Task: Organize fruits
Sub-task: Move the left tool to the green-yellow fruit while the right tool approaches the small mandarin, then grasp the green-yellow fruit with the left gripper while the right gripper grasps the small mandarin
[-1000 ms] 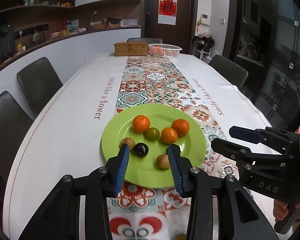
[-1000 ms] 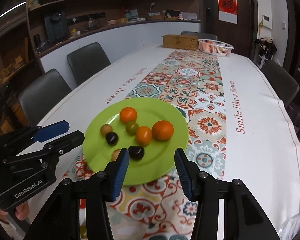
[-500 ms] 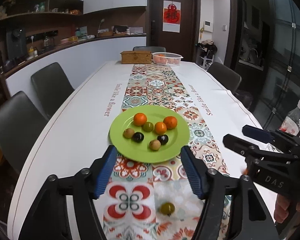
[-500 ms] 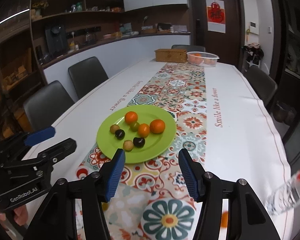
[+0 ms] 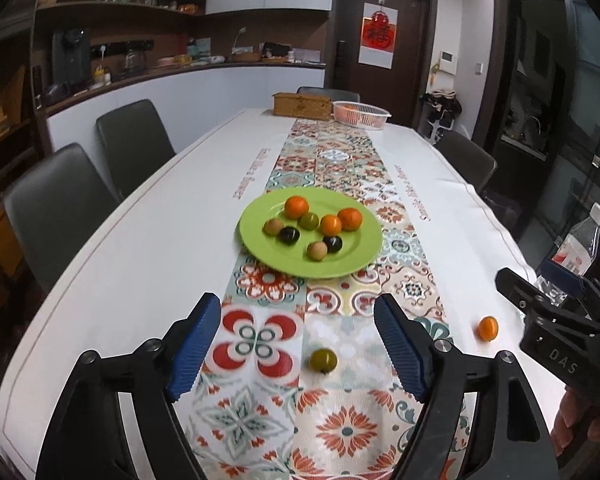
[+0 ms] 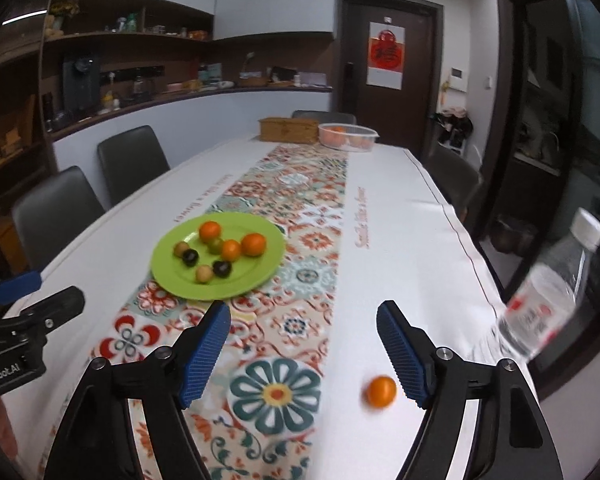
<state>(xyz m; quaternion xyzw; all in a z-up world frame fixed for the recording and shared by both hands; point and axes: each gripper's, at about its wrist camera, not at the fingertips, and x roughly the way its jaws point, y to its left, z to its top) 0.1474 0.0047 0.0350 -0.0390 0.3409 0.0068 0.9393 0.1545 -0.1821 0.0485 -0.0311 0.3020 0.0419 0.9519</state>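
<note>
The left gripper (image 5: 298, 342) has its fingers spread wide with nothing between the pads. A green fruit (image 5: 323, 360) lies on the runner (image 5: 342, 432) between the fingers, nearer the right one, touching neither. Beyond the fingertips sits the plate (image 5: 268, 256), carrying three oranges, a green fruit, two dark ones and two brown ones.

The right gripper (image 6: 304, 346) is also spread wide and holds nothing. A loose orange (image 6: 381, 390) lies on the cloth (image 6: 400, 264) just inside its right finger, close to the pad but apart from it. The plate is ahead and left of its left finger. A bottle (image 6: 548, 300) stands right of the right finger, blurred.
</note>
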